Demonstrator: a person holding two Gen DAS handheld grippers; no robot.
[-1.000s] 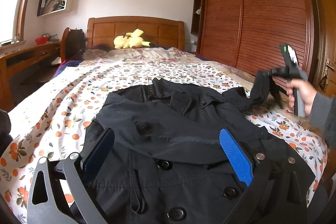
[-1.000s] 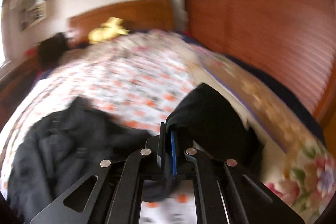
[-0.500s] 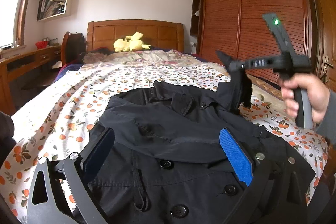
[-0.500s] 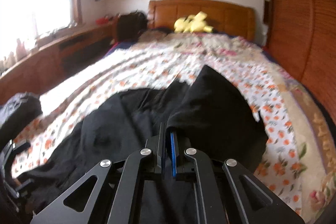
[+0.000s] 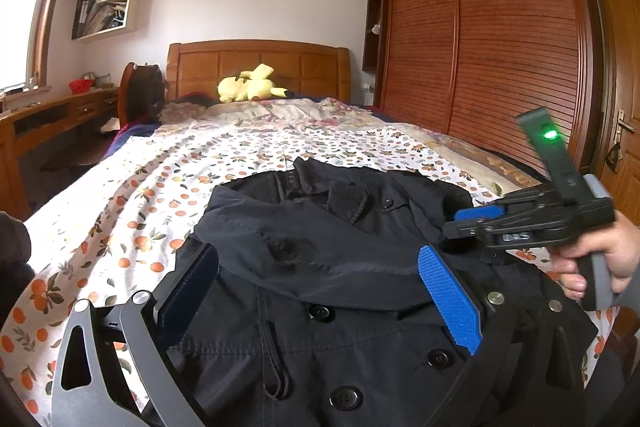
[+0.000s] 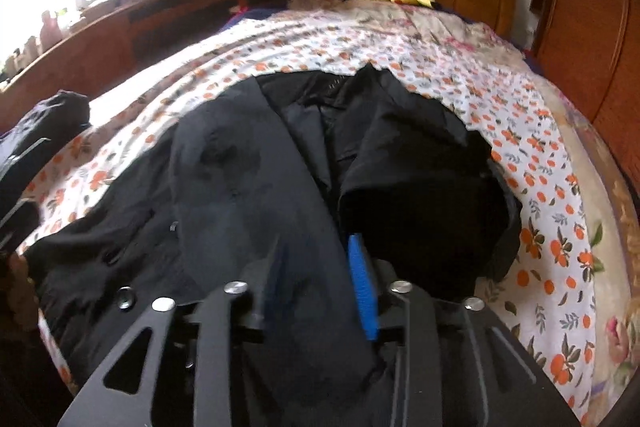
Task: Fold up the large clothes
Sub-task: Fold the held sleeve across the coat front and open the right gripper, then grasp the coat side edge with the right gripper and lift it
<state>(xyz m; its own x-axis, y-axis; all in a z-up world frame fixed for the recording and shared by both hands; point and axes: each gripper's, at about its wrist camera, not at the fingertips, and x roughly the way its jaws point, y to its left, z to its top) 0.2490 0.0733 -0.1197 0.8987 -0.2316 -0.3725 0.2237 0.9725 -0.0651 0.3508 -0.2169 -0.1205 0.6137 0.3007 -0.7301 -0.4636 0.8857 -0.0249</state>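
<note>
My right tool [image 6: 316, 287] hangs just above the black coat [image 5: 328, 255], its jaws coming apart; the blue pad [image 6: 362, 287] and its dark partner stand clear of each other, and coat cloth shows in the gap below them without being pinched. In the left wrist view the same tool [image 5: 472, 223] reaches in from the right, held in my right hand [image 5: 596, 259], with a green light glowing on its upright stalk. My left tool [image 5: 316, 291] is spread wide, one pad on each side of the coat's buttoned front, and neither pad presses the cloth. The coat lies on the near part of the bed [image 5: 168, 163], collar away from me, its left sleeve [image 6: 248, 195] folded across the chest and its right sleeve [image 6: 420, 187] doubled in beside it. It rests on a white sheet printed with oranges. Beyond it a yellow plush toy [image 5: 250, 89] lies against the wooden headboard [image 5: 256, 61], and a louvred wardrobe [image 5: 508, 39] stands along the right wall.
</note>
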